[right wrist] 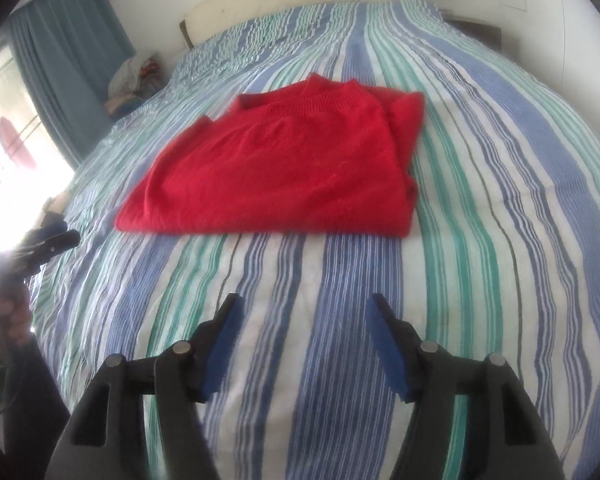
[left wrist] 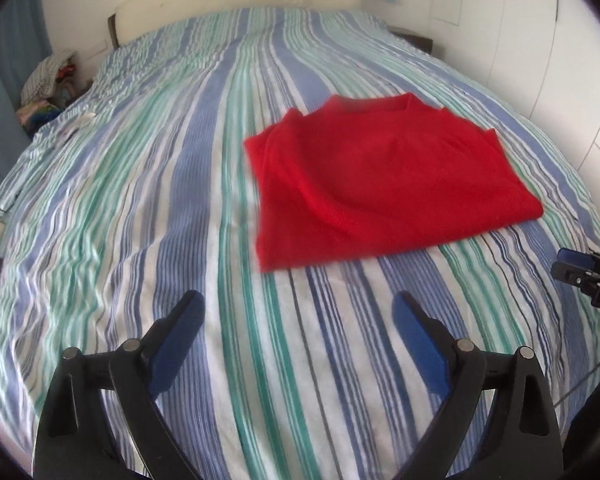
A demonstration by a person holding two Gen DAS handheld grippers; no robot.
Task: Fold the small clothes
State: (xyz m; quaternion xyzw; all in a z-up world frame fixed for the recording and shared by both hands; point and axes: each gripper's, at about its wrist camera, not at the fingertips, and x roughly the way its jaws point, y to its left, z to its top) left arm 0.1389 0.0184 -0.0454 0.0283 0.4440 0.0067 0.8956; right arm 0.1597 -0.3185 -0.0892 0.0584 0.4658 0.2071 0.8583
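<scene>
left wrist: folded red sweater (left wrist: 384, 180) on bed (left wrist: 140, 200)

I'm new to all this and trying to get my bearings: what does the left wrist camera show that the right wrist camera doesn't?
Only the left wrist view shows the open left gripper close up, with the right gripper at its right edge. Only the right wrist view shows the right gripper close up, open, plus the bright window and full blue curtain. Both show the folded red sweater lying on the striped bed cover.
</scene>
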